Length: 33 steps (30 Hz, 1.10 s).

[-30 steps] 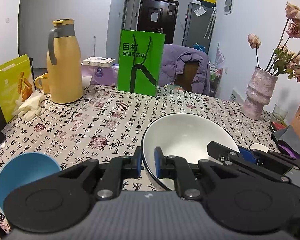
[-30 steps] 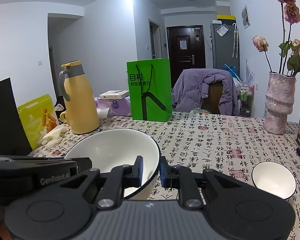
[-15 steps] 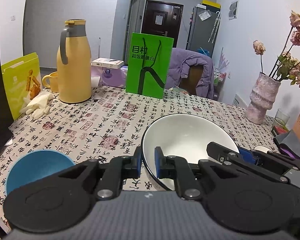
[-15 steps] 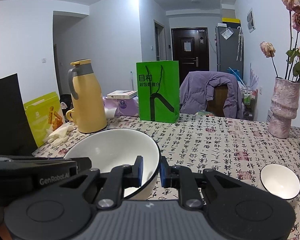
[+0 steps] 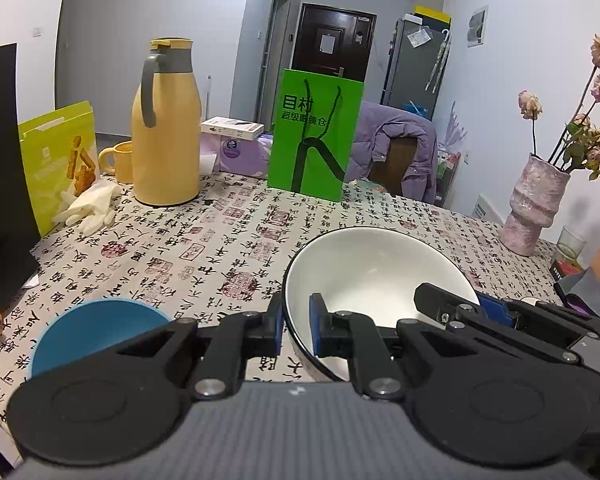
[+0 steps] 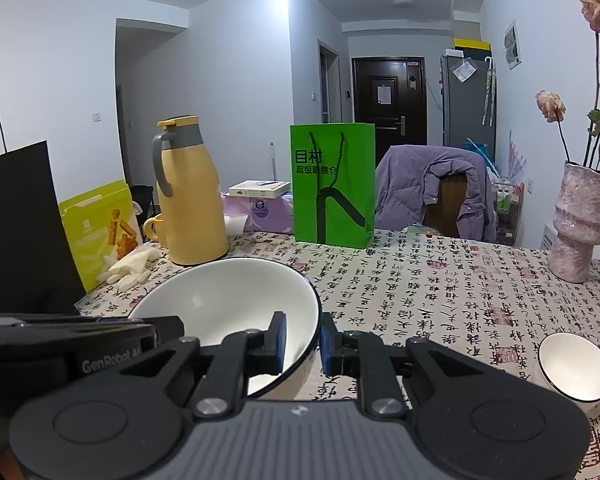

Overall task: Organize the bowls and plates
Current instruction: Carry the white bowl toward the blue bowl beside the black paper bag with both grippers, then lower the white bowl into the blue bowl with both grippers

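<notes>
Left wrist view: the left gripper (image 5: 296, 330) is clamped on the near-left rim of the big white bowl (image 5: 376, 268), one pad inside, one outside. The right gripper (image 6: 303, 338) pinches the opposite rim the same way. So the bowl hangs between both tools above the patterned table (image 5: 228, 240), though how far clear of it I can't quite tell. It looks like glazed ceramic: stiff, fairly heavy, slick and breakable, so a two-sided rim grip seems the sound choice, kept level. A blue bowl (image 5: 92, 330) sits near-left, a small white bowl (image 6: 576, 364) off to the right. The big bowl's underside and base are hidden behind the tools, and the blue bowl is partly cut off.
</notes>
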{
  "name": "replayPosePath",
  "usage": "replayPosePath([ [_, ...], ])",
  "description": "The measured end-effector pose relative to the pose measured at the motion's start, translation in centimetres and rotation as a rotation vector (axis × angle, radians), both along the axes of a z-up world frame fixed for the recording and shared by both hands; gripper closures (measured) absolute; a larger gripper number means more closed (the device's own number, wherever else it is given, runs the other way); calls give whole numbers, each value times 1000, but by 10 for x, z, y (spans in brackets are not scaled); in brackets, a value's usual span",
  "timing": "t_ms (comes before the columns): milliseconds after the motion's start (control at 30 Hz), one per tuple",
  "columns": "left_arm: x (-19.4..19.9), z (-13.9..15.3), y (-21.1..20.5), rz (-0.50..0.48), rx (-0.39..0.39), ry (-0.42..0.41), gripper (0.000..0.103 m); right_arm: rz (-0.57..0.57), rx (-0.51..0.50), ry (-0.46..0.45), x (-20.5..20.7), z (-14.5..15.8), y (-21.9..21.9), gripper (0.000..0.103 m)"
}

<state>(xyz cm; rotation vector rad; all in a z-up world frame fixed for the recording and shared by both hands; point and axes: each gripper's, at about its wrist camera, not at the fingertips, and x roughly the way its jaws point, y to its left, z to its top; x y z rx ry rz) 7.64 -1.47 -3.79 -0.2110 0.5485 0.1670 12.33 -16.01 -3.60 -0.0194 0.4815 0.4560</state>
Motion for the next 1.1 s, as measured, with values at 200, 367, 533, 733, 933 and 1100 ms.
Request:
replayPosePath([
  [200,-4,0,10,13,-1,-5,91,12,-3,0,-2,1,11,86],
  [367,-8,1,19,27,-3,-11,91,24,-3,0,-4,1,20,86],
  [533,-11,1,27,39,-7,-13,91,35,-5,-1,-6,2,29,86],
  [733,-15,2,37,51,-10,-16,91,45,-7,-4,-8,4,40,86],
  [933,-18,1,46,61,-14,-15,91,55,-9,-4,-10,5,50,86],
  [1100,-20,2,54,69,-18,-17,91,63,-11,-6,-12,6,56,86],
])
